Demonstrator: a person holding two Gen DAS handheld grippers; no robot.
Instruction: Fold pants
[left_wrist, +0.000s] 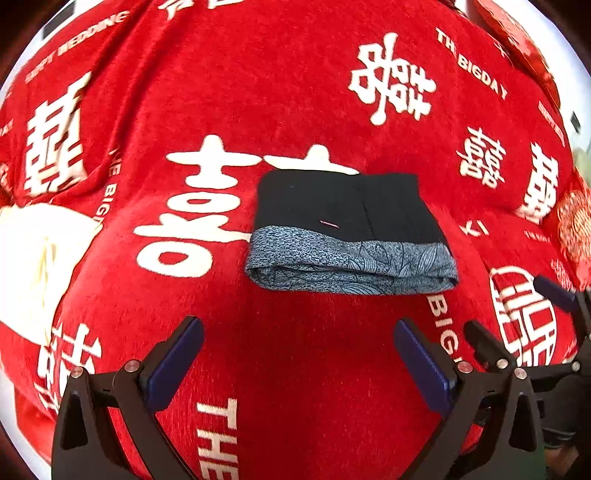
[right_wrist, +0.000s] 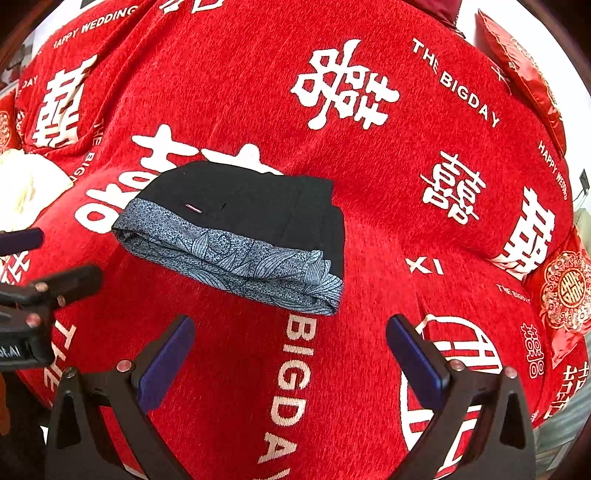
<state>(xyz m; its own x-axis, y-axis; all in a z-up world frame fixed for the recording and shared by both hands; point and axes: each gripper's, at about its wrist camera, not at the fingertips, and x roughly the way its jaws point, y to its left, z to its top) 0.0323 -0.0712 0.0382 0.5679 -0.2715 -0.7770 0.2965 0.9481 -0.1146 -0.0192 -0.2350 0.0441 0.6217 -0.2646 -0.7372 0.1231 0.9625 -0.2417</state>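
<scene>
The pants (left_wrist: 351, 232) lie folded into a compact rectangle on the red blanket, black on top with a blue patterned band along the near edge. In the right wrist view the same pants (right_wrist: 240, 229) sit left of centre. My left gripper (left_wrist: 299, 332) hangs open above bare blanket, short of the near edge of the pants and apart from them. My right gripper (right_wrist: 290, 330) is open too, wide, just in front of the bundle's right corner, with nothing between its fingers. The right gripper (left_wrist: 517, 314) also shows at the right edge of the left wrist view.
A red blanket (left_wrist: 295, 92) with white characters and lettering covers the whole surface. A cream cloth (left_wrist: 33, 266) lies at the left. Red embroidered cushions (right_wrist: 565, 295) sit at the right and far right corner. The left gripper (right_wrist: 48, 258) shows at the left edge of the right wrist view.
</scene>
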